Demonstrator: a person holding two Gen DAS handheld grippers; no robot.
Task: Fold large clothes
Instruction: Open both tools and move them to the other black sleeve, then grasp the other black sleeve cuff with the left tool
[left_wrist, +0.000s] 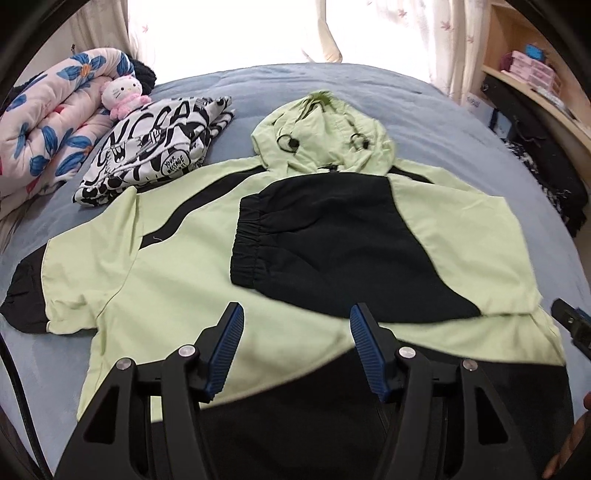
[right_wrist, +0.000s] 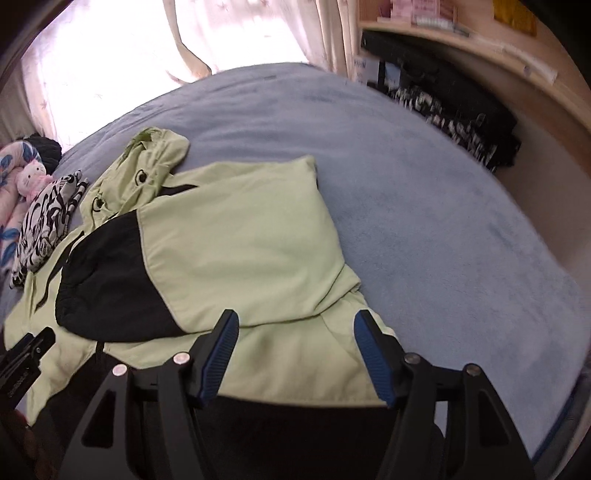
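Nearest you, both tongs are hanging wide apart and holding nothing: the left tongs (left_wrist: 296, 321) over the jacket's lower middle, the right tongs (right_wrist: 294, 328) over its hem on your right. The green-and-black hooded jacket (left_wrist: 184, 266) is lying flat on the blue bed (right_wrist: 424, 192), hem toward you, hood (left_wrist: 325, 125) at 12 o'clock.

One sleeve (left_wrist: 332, 251) is already lying folded across the chest, cuff pointing toward 9 o'clock; the other sleeve (left_wrist: 44, 280) is still stretching out at 9 o'clock.

Here is what you are risking. The fabric is looking thin and slippery, so a shallow pinch at the hem may be catching only the top layer, and the body underneath would be staying behind and bunching. Lifting the hem quickly may also be dragging the folded sleeve off the chest and undoing it.

Farther out at 10 o'clock, the folded black-and-white printed garment (left_wrist: 155, 147) is sitting just beside the jacket's shoulder, with the Hello Kitty plush (left_wrist: 123, 96) and floral quilt (left_wrist: 48, 125) beyond it. Swinging the outstretched sleeve wide could be knocking that pile.
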